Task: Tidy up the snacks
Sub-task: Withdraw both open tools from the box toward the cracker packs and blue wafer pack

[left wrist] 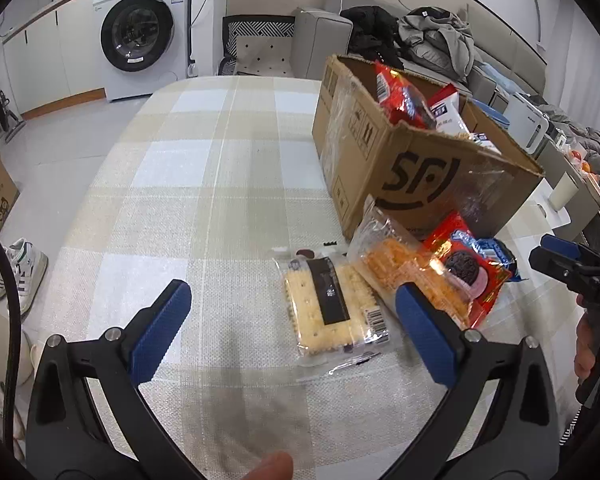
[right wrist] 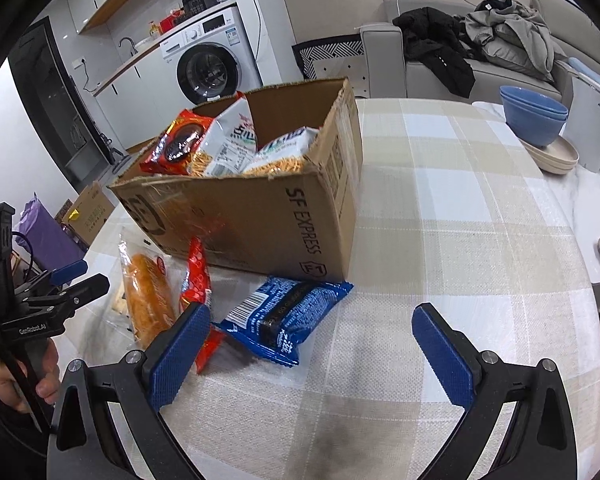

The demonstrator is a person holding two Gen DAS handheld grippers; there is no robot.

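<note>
Both grippers hung above the checked tablecloth (left wrist: 204, 208) with their jaws spread wide, and nothing was between the blue pads. The left gripper (left wrist: 292, 328) was over the near part of the table, and a clear pack of pale crackers (left wrist: 334, 308) lay flat just ahead of it, between its two fingers in the left wrist view. To the right of this pack an orange snack in clear wrap (left wrist: 404, 264) lay touching a red cookie pack (left wrist: 468, 276), and both were near the foot of the cardboard box (left wrist: 428, 168).

The right gripper (right wrist: 312, 344) was open above a blue snack pack (right wrist: 288, 316), which lay on the cloth just beside the near corner of the box. The box stood upright and open, and inside it there was a red pack (right wrist: 178, 144) and white bags (right wrist: 236, 136) leaning on each other. Far right on the table, blue bowls (right wrist: 534, 118) were stacked on beige plates (right wrist: 556, 158).
</note>
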